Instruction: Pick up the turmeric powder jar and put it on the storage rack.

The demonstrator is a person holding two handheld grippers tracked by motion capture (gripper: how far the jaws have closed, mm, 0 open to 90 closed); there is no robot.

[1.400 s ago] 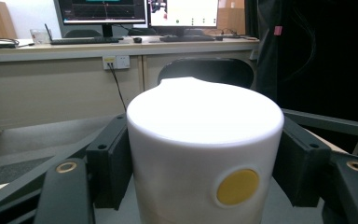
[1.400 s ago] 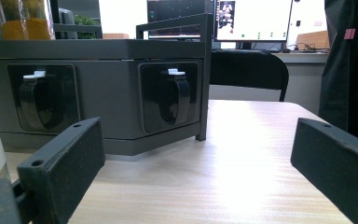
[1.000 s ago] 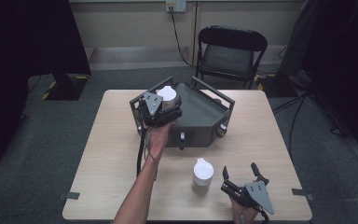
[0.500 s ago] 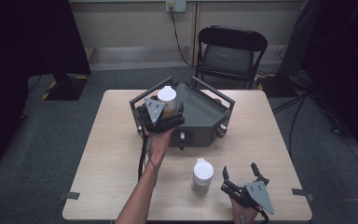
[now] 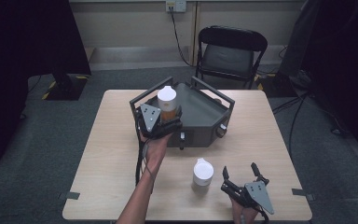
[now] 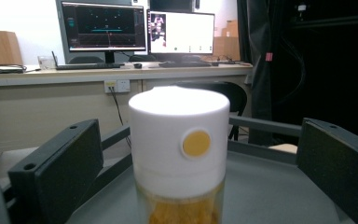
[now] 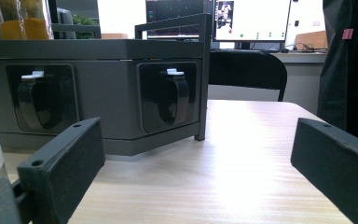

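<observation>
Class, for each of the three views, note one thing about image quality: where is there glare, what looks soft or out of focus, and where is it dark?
High view: the room's edges fall into near-black, while the table is evenly lit. Left gripper view: the jar's white lid is overexposed on top, and the monitors behind look soft. Right gripper view: bright glare on the tabletop, and the black jaws are blurred.

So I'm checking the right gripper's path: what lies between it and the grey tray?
In the right gripper view, bare tabletop lies between the open right gripper and the grey tray; a white-lidded jar stands aside.
</observation>
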